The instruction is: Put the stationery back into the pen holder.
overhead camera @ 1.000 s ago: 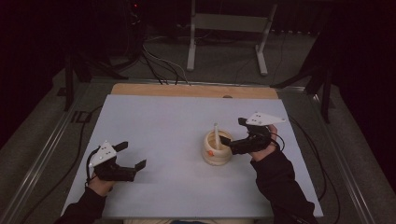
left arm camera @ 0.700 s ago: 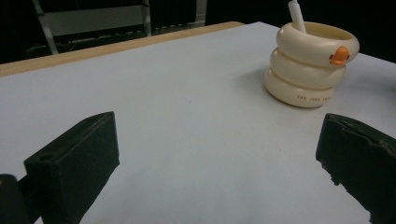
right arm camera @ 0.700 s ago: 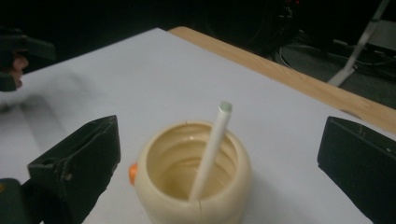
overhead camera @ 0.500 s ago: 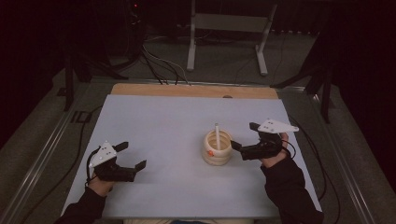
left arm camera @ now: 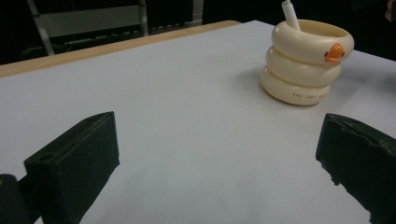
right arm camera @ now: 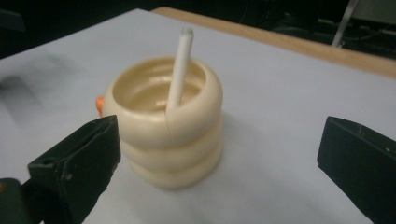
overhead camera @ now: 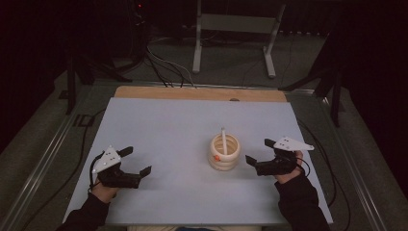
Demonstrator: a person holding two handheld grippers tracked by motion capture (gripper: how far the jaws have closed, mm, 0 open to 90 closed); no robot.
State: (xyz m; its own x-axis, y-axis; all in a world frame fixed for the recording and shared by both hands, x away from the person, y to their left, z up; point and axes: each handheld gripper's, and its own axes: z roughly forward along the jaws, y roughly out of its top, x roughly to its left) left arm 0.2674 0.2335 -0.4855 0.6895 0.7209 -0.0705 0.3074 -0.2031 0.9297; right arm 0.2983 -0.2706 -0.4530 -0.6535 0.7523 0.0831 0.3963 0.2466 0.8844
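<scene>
A cream ringed holder (overhead camera: 224,154) with a small orange duck bill stands on the white table (overhead camera: 183,125), right of centre. A white pen (overhead camera: 223,137) leans inside it. The holder (right arm camera: 166,126) and pen (right arm camera: 179,70) sit just ahead of my right gripper (overhead camera: 258,155), which is open and empty, a short way to the holder's right. My left gripper (overhead camera: 137,161) rests open and empty near the front left. Its view has the holder (left arm camera: 306,63) farther off at the upper right.
A wooden strip (overhead camera: 199,93) runs along the table's far edge. Beyond it stand a metal frame (overhead camera: 235,33) and cables on the dark floor. Bare white surface lies between the two grippers.
My right gripper has let go of the pen and drawn back to the right and toward me. The pen now stands in the holder. The left gripper has stayed put.
</scene>
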